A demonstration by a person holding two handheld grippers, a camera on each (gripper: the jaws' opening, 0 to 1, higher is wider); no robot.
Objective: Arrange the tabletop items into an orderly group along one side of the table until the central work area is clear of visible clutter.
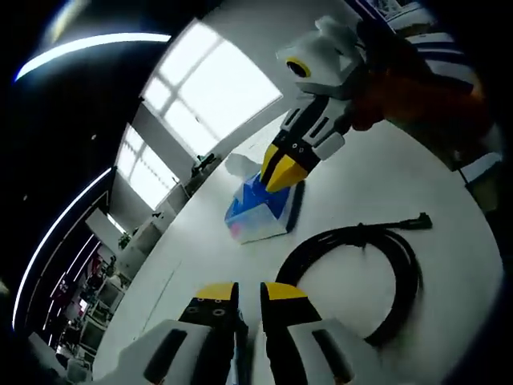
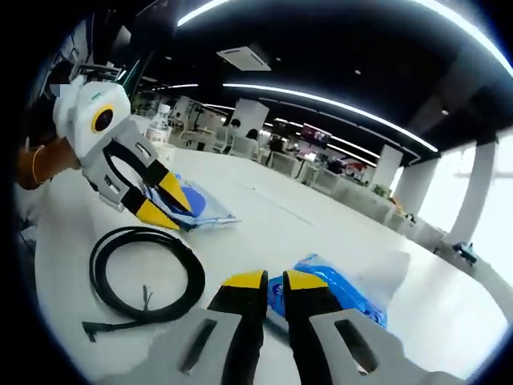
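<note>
We find the right tongs [image 1: 282, 170] poised nearly closed over the blue tissue pack [image 1: 258, 210] mid-surface [image 1: 353, 192], beside the coiled black cable [image 1: 365, 273] — left tongs [image 1: 248, 295] narrow, empty — presumably to clear it edgeward.

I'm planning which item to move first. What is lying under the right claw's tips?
A blue tissue pack lies on the white table, right under the right claw. Its near part is covered by the claw, so I cannot tell whether they touch.
</note>
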